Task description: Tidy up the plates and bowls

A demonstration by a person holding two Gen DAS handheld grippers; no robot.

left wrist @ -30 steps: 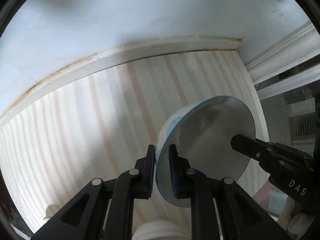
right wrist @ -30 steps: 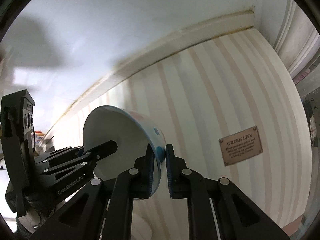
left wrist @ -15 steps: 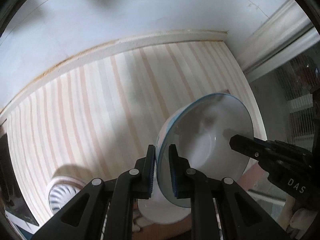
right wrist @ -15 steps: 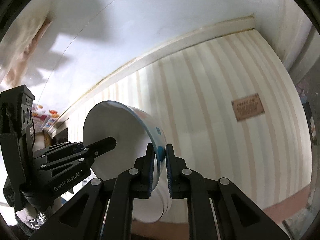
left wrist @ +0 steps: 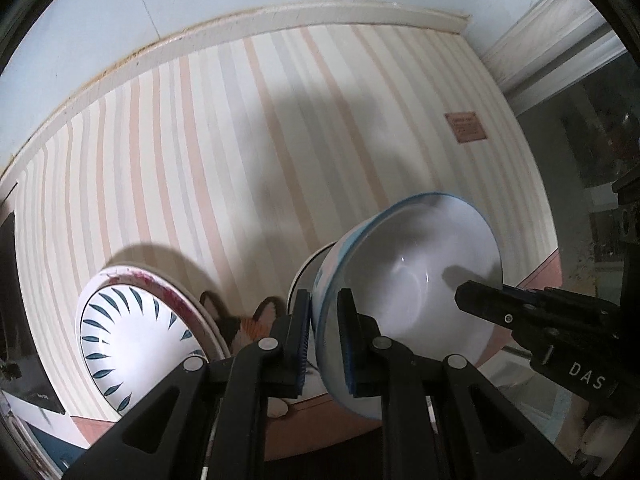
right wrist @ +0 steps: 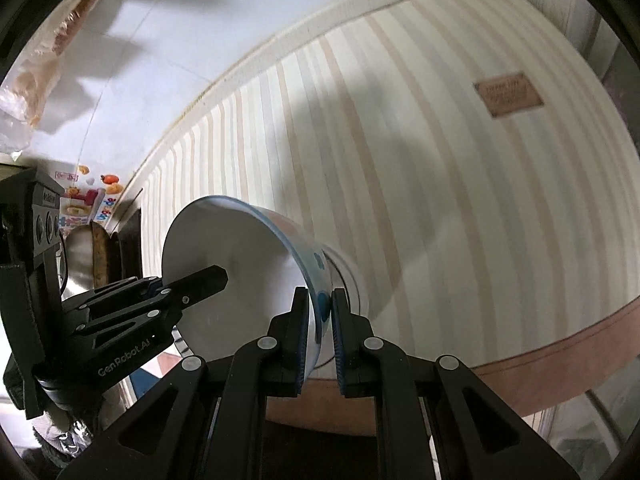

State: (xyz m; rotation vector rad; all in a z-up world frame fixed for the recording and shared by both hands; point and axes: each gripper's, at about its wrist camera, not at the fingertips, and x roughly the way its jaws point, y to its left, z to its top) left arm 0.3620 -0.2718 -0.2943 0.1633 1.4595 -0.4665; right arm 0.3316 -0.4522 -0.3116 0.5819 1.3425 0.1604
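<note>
both claws pinch opposite rims of one white bowl (left wrist: 416, 280), left claw (left wrist: 324, 340) and right claw (right wrist: 320, 336) alike; it hangs tilted above the striped bench (left wrist: 240, 140). glazed ceramic looks rigid, slick, breakable; rim grips suit it.

Striped tablecloth (left wrist: 248, 128) lies bare across the frame's upper middle; the patterned plate (left wrist: 132, 340) at lower left blocks that side.

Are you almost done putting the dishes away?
Not yet. Some dishes are already grouped: a leaf-pattern plate rests on a red-rimmed plate. Right now the left gripper and the right gripper both clamp the rim of one blue-rimmed bowl, lifted above the striped tablecloth. It hasn't been set down yet.
</note>
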